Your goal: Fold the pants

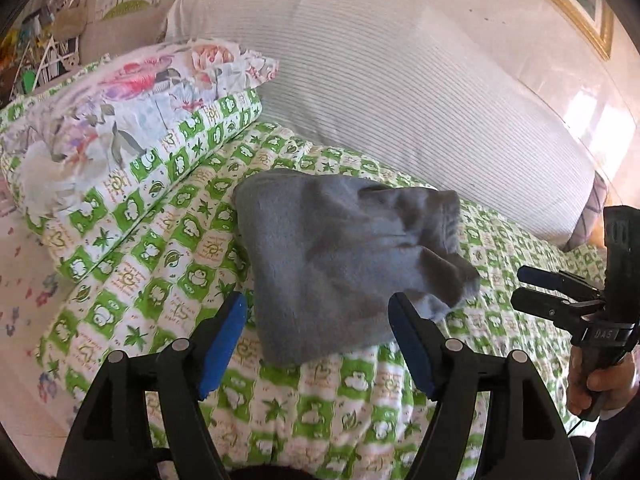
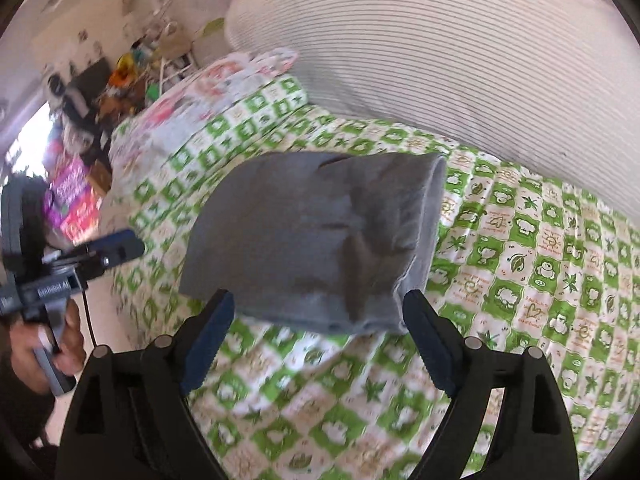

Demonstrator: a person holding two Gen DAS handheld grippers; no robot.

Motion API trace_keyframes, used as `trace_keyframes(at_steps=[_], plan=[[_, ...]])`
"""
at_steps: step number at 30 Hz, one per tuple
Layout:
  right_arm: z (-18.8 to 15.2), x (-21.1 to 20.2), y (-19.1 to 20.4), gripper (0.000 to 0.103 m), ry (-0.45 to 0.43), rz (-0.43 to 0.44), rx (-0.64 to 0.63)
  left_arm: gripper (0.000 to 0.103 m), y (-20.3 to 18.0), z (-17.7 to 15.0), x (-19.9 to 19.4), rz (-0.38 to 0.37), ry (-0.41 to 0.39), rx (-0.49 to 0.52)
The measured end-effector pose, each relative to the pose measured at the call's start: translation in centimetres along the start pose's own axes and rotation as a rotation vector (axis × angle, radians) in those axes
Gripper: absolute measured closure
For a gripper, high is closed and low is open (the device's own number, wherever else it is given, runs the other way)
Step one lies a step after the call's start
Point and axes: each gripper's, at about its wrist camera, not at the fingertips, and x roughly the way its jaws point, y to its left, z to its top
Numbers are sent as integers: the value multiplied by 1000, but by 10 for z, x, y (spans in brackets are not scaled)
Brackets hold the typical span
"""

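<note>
Folded pants [image 1: 340, 256] on bedspread [image 1: 352, 396], ahead of both spread grippers

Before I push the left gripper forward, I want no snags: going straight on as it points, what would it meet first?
Most likely the folded grey pants on the green-checked bedspread: they lie directly ahead of the open left gripper. Depth is hard to judge.
</note>
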Motion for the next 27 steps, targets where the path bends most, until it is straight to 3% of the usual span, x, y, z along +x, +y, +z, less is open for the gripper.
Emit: trace_keyframes(at_steps=[12,27], plan=[[-13,-37,24,16,-29,8,-50,26,-11,-17,-42,24,-34,52],[-8,-37,30,15,-23,7,-88,22,-38,-18,-44,53,-43,167]])
